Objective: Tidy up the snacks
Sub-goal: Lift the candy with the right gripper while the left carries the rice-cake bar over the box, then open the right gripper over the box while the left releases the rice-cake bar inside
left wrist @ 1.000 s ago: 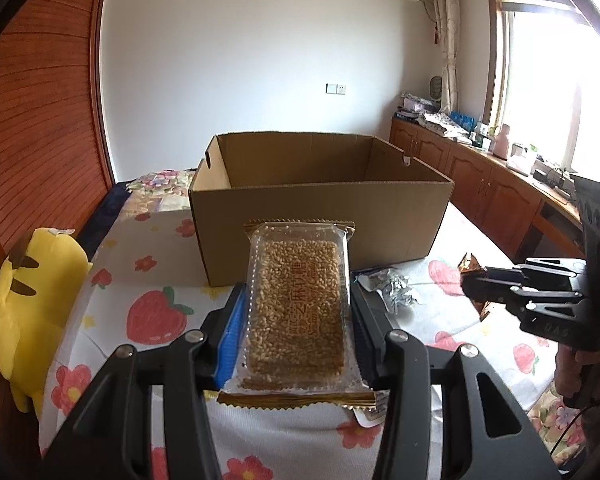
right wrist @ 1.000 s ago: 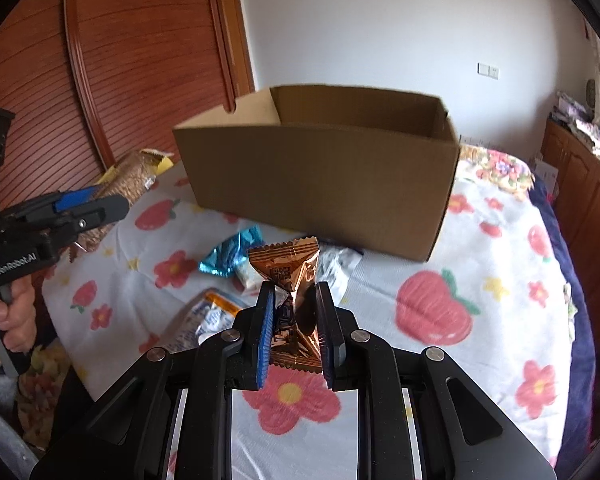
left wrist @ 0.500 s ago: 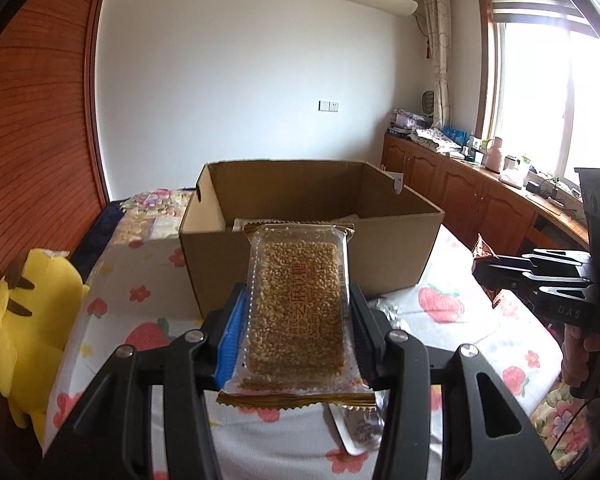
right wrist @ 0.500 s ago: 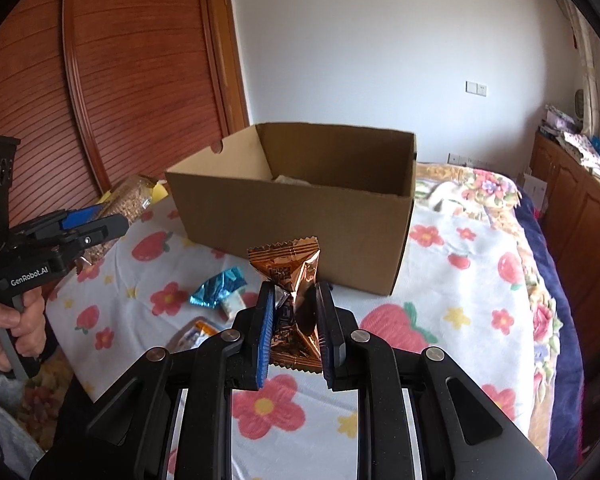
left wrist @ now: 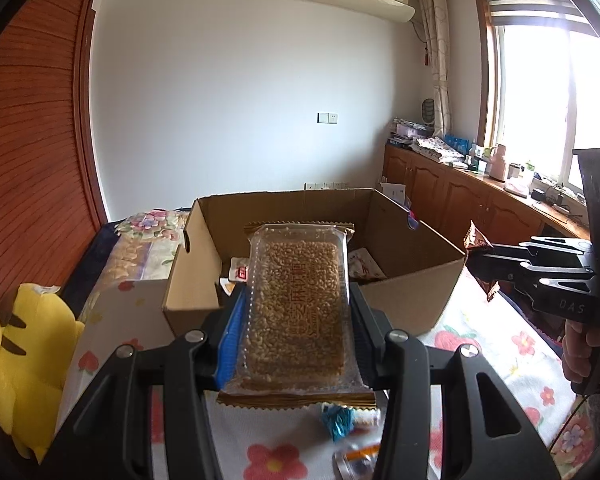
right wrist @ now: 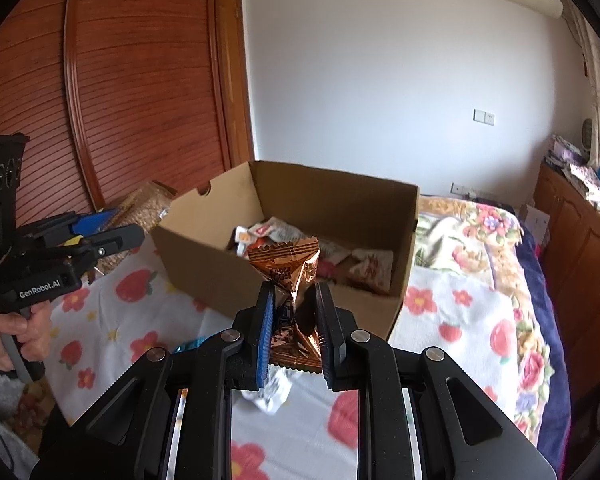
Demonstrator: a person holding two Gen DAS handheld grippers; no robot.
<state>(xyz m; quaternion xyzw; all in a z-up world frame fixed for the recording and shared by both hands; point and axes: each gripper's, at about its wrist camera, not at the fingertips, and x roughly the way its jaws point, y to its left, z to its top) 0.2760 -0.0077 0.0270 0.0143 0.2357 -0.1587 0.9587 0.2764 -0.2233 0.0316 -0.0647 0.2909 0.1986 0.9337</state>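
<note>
My left gripper (left wrist: 298, 300) is shut on a clear-wrapped sesame brittle bar (left wrist: 298, 304) and holds it above the near wall of an open cardboard box (left wrist: 412, 300). My right gripper (right wrist: 292, 300) is shut on a copper foil snack packet (right wrist: 290, 276) and holds it raised in front of the box (right wrist: 204, 264). Several snack packets (right wrist: 364, 268) lie inside the box. The right gripper also shows at the right of the left wrist view (left wrist: 496, 264), and the left gripper at the left of the right wrist view (right wrist: 112, 236).
The box stands on a white cloth with strawberries and flowers (right wrist: 132, 320). Loose wrapped snacks lie on the cloth below my grippers, a blue one (left wrist: 338, 420) and a white one (right wrist: 272, 394). A yellow plush toy (left wrist: 16, 356) sits at the left edge. Wooden cabinets (left wrist: 460, 204) line the right wall.
Both grippers have risen and tipped toward the box, so its inside and the packets in it now show. Each still holds its snack.
</note>
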